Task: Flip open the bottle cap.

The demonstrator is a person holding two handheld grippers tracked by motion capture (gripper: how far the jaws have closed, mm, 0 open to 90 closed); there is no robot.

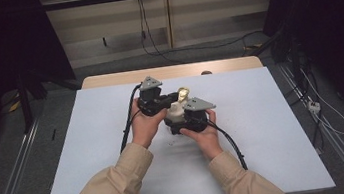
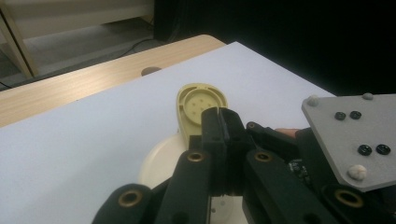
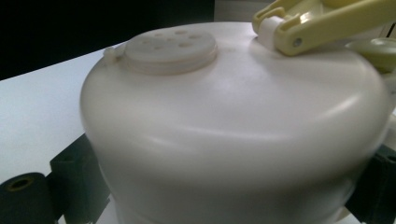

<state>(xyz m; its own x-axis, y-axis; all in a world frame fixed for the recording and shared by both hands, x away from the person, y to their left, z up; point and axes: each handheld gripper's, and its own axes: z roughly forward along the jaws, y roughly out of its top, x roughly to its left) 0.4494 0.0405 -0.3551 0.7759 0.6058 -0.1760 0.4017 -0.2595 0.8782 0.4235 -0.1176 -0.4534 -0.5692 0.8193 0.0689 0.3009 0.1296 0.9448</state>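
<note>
A cream-white shaker jar (image 1: 176, 110) with a perforated top (image 3: 168, 44) is held just above the middle of the white table sheet (image 1: 263, 115). Its yellow flip lid (image 2: 198, 102) stands swung open on its hinge (image 3: 299, 35). My right gripper (image 3: 224, 186) is shut on the jar's body, one black jaw on each side. In the high view that right gripper (image 1: 183, 120) sits under its grey plate (image 1: 198, 104). My left gripper (image 2: 223, 119) comes in from the left, its jaws pressed together on the lower edge of the lid. From above, the left gripper (image 1: 172, 98) meets the lid (image 1: 183, 94).
A light wooden tabletop (image 1: 107, 80) shows beyond the sheet's far edge, with a small round grey spot (image 1: 205, 73) on it. Metal rails and cables run along the floor on both sides. The right gripper's grey plate (image 2: 350, 135) is close beside the left jaws.
</note>
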